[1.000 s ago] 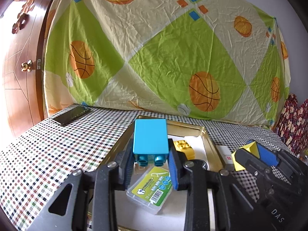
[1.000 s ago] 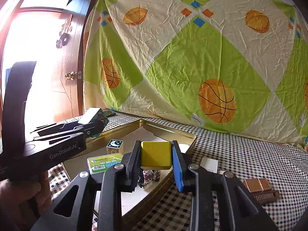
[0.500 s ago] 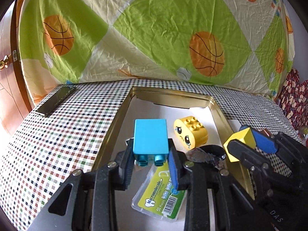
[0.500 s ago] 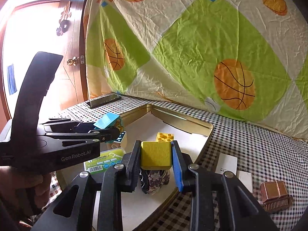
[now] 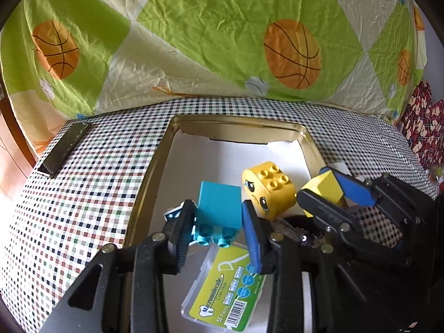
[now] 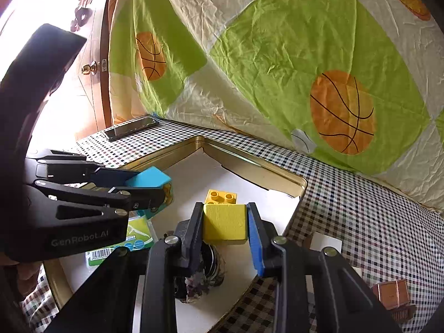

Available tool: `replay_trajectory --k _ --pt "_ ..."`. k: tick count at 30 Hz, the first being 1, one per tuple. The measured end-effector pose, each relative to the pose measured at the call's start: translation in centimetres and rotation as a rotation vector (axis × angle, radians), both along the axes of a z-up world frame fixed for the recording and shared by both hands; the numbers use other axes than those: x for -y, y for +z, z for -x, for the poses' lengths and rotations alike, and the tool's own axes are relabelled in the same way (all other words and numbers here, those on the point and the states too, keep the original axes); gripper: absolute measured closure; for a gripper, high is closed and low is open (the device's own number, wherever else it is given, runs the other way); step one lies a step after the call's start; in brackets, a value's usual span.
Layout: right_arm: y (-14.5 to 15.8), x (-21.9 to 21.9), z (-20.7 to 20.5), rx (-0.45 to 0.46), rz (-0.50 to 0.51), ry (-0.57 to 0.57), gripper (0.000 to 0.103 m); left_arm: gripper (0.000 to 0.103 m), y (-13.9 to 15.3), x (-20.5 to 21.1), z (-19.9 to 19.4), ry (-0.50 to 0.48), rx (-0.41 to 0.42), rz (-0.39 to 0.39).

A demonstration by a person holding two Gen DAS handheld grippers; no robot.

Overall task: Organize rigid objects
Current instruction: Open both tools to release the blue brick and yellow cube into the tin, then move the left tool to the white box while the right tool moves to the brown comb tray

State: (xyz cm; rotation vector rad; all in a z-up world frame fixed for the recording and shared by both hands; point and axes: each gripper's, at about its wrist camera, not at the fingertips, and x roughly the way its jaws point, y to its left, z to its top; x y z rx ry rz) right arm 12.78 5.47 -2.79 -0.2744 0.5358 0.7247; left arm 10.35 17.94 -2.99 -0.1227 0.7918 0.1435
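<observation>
- A phone [image 5: 65, 147] lies on the checked cloth [image 5: 83, 194], left of the gold tray [image 5: 144, 191].
- My left gripper [image 5: 219, 223] is over the tray; its jaws are opening, with the blue brick [image 5: 219, 208] between them (studs toward me), and the pads no longer squeeze it.
- A yellow face brick [image 5: 267, 191] sits in the tray, beside the blue one.
- My right gripper [image 6: 225, 226] is clamped on a yellow cube [image 6: 224, 223], above the tray.
</observation>
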Motion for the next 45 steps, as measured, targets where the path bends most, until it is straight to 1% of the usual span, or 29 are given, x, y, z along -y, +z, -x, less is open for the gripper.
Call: replay_trajectory --k 1,2,3,4,5,6,8,10,13,15,16,18,19,23,27,28,30,34,36,39,45 --pt "-0.1 0.1 -0.1 -0.006 -0.004 -0.003 0.069 0.056 0.1 0.0 0.0 0.002 0.006 0.000" --pt "-0.1 0.3 -0.2 -0.012 -0.012 -0.005 0.065 0.051 0.2 0.0 0.1 0.008 0.013 -0.003" --pt "0.0 0.6 -0.2 -0.014 -0.025 -0.005 0.057 0.049 0.3 0.0 0.2 0.015 0.022 -0.003" --pt "0.2 1.0 -0.2 -0.010 -0.039 -0.008 0.053 0.045 0.4 0.0 0.4 0.018 0.033 0.004" --pt "0.3 1.3 0.0 0.000 -0.047 -0.019 0.045 0.039 0.4 -0.1 0.6 0.022 0.041 0.009" --pt "0.4 1.7 0.1 0.011 -0.054 -0.031 0.039 0.036 0.5 -0.1 0.7 0.030 0.048 0.010" --pt "0.8 2.5 0.3 0.015 -0.078 -0.041 0.036 0.028 0.8 0.0 1.3 0.045 0.077 0.012" --pt "1.2 3.5 0.7 0.026 -0.095 -0.046 0.036 0.027 1.1 0.4 1.9 0.044 0.105 0.023" --pt "1.8 5.5 1.2 0.062 -0.107 -0.070 0.035 0.026 1.4 2.0 2.8 0.032 0.144 0.010" --pt "2.1 7.2 1.4 0.085 -0.107 -0.098 0.030 0.025 1.6 3.6 3.1 0.020 0.163 -0.002" --pt "2.2 8.2 1.4 0.098 -0.106 -0.116 0.029 0.024 1.6 4.4 3.2 0.007 0.169 -0.003" --pt "2.3 10.2 1.1 0.112 -0.094 -0.155 0.027 0.018 1.6 6.1 3.2 -0.029 0.178 -0.003" --pt "2.2 11.3 0.9 0.115 -0.086 -0.177 0.027 0.013 1.5 7.1 3.1 -0.048 0.181 -0.012" --pt "1.8 16.2 -0.6 0.090 -0.087 -0.279 0.027 0.012 1.3 10.8 2.6 -0.111 0.182 -0.060" --pt "1.2 20.7 -2.2 0.036 -0.146 -0.386 0.027 0.012 1.1 13.4 1.8 -0.144 0.167 -0.060" --pt "1.1 21.5 -2.5 0.029 -0.156 -0.407 0.026 0.012 1.3 14.0 1.7 -0.156 0.172 -0.059" --pt "1.0 22.8 -2.9 0.008 -0.181 -0.438 0.026 0.012 1.2 15.2 1.1 -0.177 0.157 -0.052" --pt "1.0 24.2 -2.9 -0.008 -0.236 -0.467 0.024 0.012 0.6 17.4 -0.4 -0.211 0.117 -0.030" --pt "1.0 24.4 -2.8 -0.004 -0.248 -0.475 0.019 0.013 0.0 17.9 -1.4 -0.211 0.096 -0.012" --pt "1.0 24.5 -2.7 0.000 -0.254 -0.479 0.018 0.013 -0.7 18.4 -2.8 -0.224 0.085 0.029" --pt "1.1 25.3 -2.5 -0.001 -0.281 -0.491 0.018 0.011 -1.2 18.3 -3.6 -0.196 0.073 -0.022"
